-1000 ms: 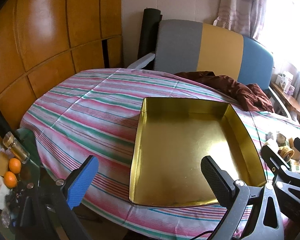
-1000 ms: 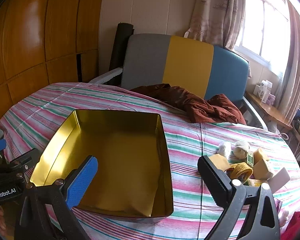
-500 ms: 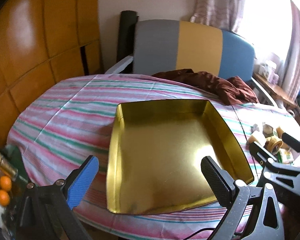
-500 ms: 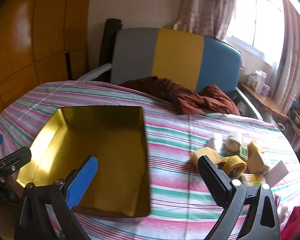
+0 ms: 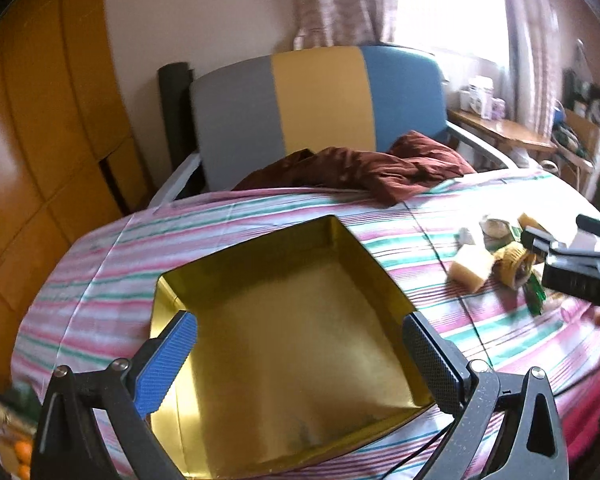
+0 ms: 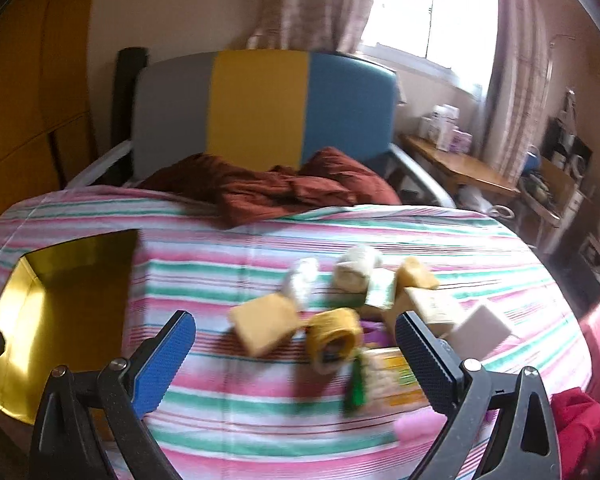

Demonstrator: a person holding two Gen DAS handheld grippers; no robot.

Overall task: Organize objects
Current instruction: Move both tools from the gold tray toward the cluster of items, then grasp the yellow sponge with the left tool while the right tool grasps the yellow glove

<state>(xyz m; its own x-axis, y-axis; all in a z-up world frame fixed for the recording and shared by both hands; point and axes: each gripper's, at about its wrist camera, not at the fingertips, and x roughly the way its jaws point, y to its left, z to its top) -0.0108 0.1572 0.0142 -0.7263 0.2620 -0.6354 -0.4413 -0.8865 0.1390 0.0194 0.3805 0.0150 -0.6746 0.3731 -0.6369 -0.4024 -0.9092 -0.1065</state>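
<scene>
Both claws wide open, empty. Right claw (image 6: 296,356) facing clutter on bench (image 6: 228,412): single out yellow block (image 6: 265,324), close squarely, carry to gold tray (image 5: 284,344).

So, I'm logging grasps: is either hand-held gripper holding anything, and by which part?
Nothing is held. The left hand-held gripper is open above the gold tray; the right hand-held gripper is open.
</scene>
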